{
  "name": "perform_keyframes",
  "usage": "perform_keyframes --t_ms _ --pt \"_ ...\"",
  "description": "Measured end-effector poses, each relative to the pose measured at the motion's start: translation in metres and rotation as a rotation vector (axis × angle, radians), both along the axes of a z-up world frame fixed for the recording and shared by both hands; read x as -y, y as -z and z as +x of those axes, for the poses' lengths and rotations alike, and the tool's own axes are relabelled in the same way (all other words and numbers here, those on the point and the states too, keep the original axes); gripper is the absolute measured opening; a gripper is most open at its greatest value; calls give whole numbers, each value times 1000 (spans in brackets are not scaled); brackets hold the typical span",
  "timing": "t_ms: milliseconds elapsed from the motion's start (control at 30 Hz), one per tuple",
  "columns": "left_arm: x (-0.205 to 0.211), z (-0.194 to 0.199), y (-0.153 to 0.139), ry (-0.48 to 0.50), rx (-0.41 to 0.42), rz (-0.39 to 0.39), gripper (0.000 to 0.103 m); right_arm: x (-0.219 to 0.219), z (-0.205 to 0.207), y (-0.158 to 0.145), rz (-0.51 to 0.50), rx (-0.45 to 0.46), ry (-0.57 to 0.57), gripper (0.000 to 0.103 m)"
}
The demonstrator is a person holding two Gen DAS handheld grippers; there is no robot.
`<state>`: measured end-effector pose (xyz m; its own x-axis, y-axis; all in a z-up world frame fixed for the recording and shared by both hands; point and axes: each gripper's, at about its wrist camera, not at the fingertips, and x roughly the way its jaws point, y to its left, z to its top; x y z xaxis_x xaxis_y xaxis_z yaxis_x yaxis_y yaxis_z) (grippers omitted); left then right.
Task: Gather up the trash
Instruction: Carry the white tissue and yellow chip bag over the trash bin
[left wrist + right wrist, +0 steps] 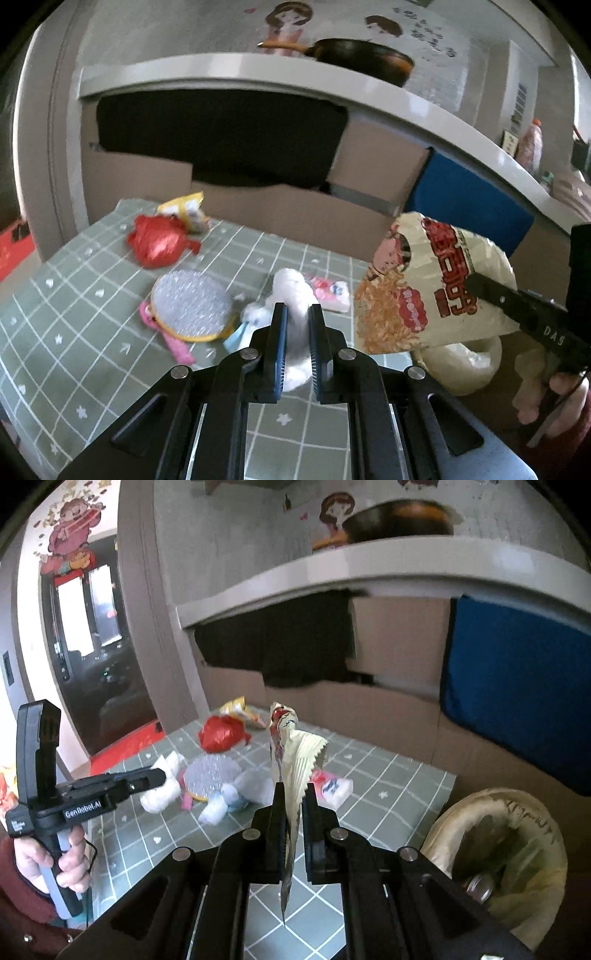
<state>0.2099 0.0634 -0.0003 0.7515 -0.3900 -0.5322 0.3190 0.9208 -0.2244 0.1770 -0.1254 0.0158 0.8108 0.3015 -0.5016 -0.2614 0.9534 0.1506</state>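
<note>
My left gripper (297,306) is shut on a crumpled white tissue (293,288), lifted above the green checked tablecloth (74,325). In the right wrist view the left gripper (160,775) holds the tissue (162,794) at the left. My right gripper (294,788) is shut on a cream snack wrapper (295,749) with red print, which hangs through the jaws. From the left wrist view, that wrapper (424,288) hangs over a bag-lined bin (469,365). The bin (498,830) sits low at the right, beside the table.
On the cloth lie a red wrapper (157,240), a yellow wrapper (186,210), a round silver lid (192,306) on a pink strip, a pink-and-white packet (332,291) and white-blue wads (229,797). Cardboard boxes (295,218) and a counter with a pan (362,59) stand behind.
</note>
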Motion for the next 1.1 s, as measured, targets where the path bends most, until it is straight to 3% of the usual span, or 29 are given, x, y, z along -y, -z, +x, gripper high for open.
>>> perform_keyframes --t_ms 333,600,1100 --pt "43 -9 -28 34 76 31 12 8 -20 -31 -52 124 28 6" --pt "104 -13 -45 111 144 54 12 46 -41 -36 -52 151 124 6" --pt "234 -16 -31 337 148 76 12 147 -85 -28 -73 155 412 6"
